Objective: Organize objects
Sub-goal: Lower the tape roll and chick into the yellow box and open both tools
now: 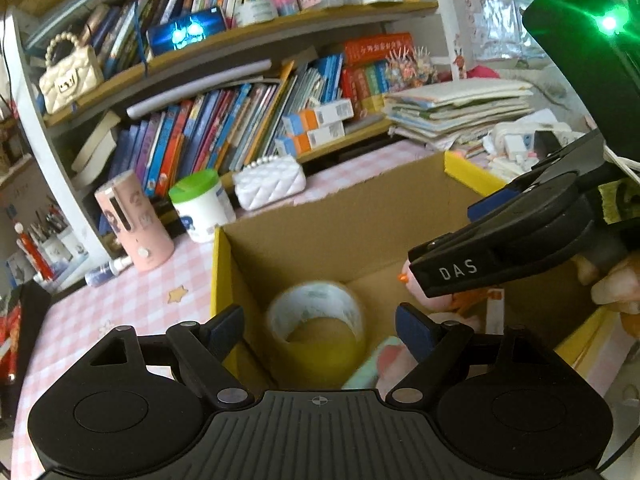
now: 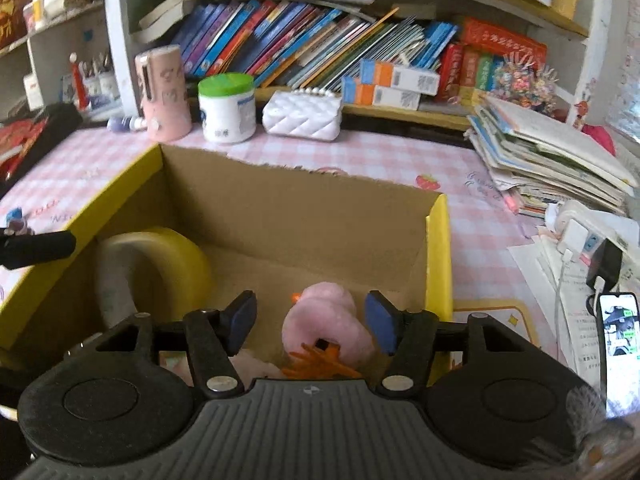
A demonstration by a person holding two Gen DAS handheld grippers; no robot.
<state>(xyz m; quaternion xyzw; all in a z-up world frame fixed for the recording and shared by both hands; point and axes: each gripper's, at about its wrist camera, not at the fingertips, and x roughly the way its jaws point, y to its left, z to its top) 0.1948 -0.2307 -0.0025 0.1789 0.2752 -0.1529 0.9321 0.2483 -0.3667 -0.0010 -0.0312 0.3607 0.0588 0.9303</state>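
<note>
An open cardboard box (image 1: 320, 224) with yellow rims stands on the pink checked tablecloth. A clear tape roll (image 1: 316, 316) lies on its side inside the box at the left, also seen in the right wrist view as the tape roll (image 2: 152, 268). My left gripper (image 1: 320, 326) hovers over the roll, open, with its pads clear of it. A pink plush toy (image 2: 328, 320) with orange parts lies in the box's right part. My right gripper (image 2: 310, 320) straddles the toy, open, and a gap shows at the left pad. One of its fingers (image 1: 460, 272) reaches in from the right.
Behind the box stand a pink cylinder holder (image 2: 164, 92), a white jar with a green lid (image 2: 227, 106) and a white quilted purse (image 2: 304, 114). A bookshelf (image 1: 224, 136) runs along the back. Stacked booklets (image 2: 552, 152), a charger and a phone (image 2: 618, 330) crowd the right.
</note>
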